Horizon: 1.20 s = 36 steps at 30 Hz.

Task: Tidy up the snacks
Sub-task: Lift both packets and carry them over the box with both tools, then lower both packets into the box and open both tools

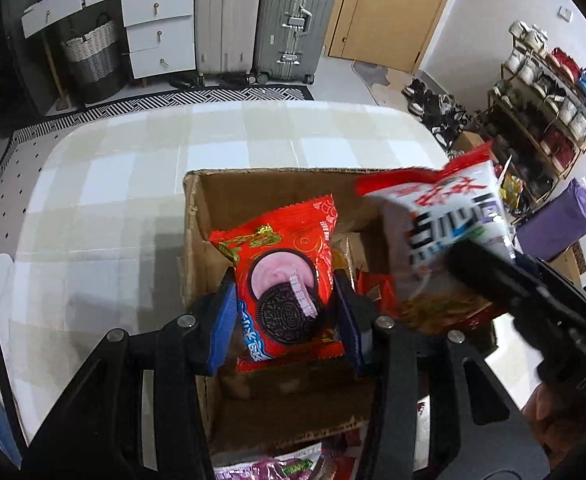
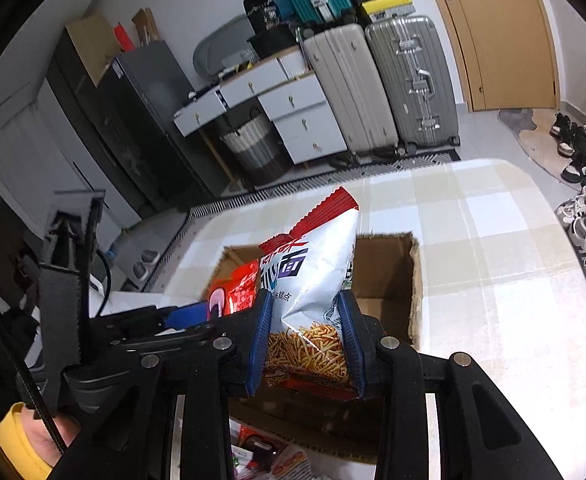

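I have a snack in each hand, and both are over the cardboard box on the checked worktop, so the step in hand, as I judge it, is dropping them in.

My left hand-held gripper is clenched on the red cookie packet — the blue pads press its two side edges near the lower end, and the packet stands up out of the jaws, hanging over the box's open mouth. My right hand-held gripper is clamped on the white-and-red noodle snack bag, pinching it low, just above the printed sticks, with its serrated top pointing up and away from me. In the left wrist view that bag sits over the box's right wall rather than squarely over the opening.

To do this well, I would bring each packet lower into the box before letting go, so it lies flat instead of tipping against a wall. I would nudge the right bag inward first — from here it could catch the rim. The two packets are close, so releasing one at a time looks safer. A few wrappers already lie on the box floor, and more snacks wait just outside its near edge.
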Tool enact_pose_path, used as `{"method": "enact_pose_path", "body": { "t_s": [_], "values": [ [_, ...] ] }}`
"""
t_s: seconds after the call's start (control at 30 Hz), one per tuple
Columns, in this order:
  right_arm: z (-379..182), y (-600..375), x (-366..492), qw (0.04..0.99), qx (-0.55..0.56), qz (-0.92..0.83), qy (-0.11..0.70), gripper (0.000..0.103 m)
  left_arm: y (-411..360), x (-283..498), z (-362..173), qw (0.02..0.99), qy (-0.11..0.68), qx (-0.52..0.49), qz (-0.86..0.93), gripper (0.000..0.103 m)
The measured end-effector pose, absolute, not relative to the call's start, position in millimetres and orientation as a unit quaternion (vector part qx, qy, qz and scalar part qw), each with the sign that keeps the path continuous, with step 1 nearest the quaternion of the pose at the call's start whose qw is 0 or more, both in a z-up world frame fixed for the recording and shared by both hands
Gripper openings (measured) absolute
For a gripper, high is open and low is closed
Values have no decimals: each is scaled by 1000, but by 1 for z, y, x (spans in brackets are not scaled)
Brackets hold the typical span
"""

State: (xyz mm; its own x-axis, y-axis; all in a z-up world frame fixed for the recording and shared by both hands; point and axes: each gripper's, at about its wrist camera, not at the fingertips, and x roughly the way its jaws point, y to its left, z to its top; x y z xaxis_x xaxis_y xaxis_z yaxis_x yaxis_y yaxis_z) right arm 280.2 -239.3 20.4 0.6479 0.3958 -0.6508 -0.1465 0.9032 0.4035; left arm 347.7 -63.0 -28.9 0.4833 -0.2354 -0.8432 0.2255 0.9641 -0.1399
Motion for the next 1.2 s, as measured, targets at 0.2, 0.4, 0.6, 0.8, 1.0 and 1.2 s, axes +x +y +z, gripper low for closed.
{"method": "enact_pose_path", "body": {
  "t_s": [0.2,0.4,0.6,0.8,1.0,1.2],
  "values": [
    [2,-235,291,889,145,146,409,34,-67,361,-51,855,500,8,-137,42],
    [-8,-235,293,884,148,142,419,34,-76,363,-58,856,498,33,-136,42],
    [-12,-236,292,882,151,144,424,35,-77,362,-58,858,495,38,-135,42],
    [-13,-237,292,878,155,148,429,40,-71,357,-56,858,495,29,-134,43],
    [-5,-236,283,886,141,144,418,46,-69,350,-54,858,495,31,-133,43],
    [15,-242,263,895,140,137,401,46,-59,329,-34,865,485,-3,-133,53]
  ]
}}
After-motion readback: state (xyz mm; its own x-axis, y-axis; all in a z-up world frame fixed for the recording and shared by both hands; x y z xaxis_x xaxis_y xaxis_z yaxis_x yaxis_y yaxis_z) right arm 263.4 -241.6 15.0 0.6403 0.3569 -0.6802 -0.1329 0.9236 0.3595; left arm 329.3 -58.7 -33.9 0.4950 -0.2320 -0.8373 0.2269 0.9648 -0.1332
